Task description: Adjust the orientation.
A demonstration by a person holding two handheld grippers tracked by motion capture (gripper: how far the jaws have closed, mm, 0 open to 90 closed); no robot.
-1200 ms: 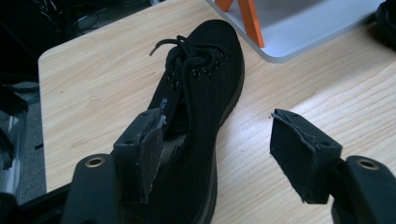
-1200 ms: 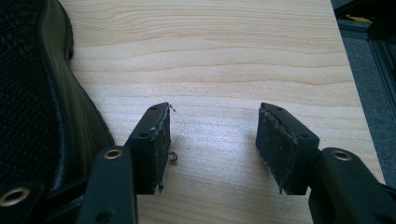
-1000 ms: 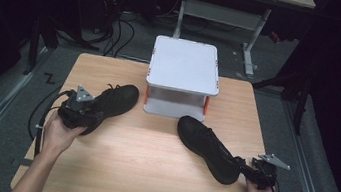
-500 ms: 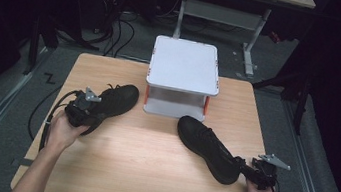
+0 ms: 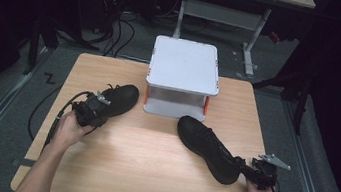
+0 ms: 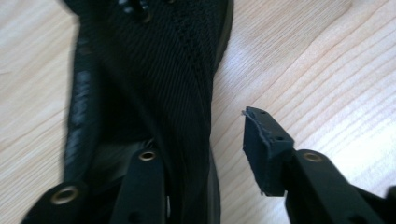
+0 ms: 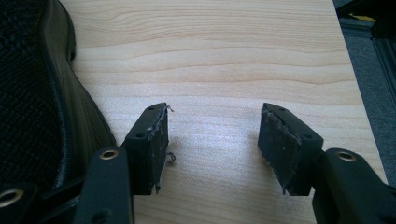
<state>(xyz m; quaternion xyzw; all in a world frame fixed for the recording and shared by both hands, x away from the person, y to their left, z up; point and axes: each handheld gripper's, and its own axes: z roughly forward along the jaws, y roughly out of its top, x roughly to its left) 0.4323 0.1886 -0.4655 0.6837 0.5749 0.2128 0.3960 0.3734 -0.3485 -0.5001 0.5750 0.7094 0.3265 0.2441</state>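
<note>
The high view shows the white stand (image 5: 183,77) on the surface (image 5: 149,158), with one shoe (image 5: 116,99) at its front left and a second shoe (image 5: 209,149) at its front right. Left gripper (image 6: 205,149): fingers open astride the first shoe's collar edge; its toe is cropped. Right gripper (image 7: 212,140): fingers open, empty, beside the second shoe's heel.
</note>
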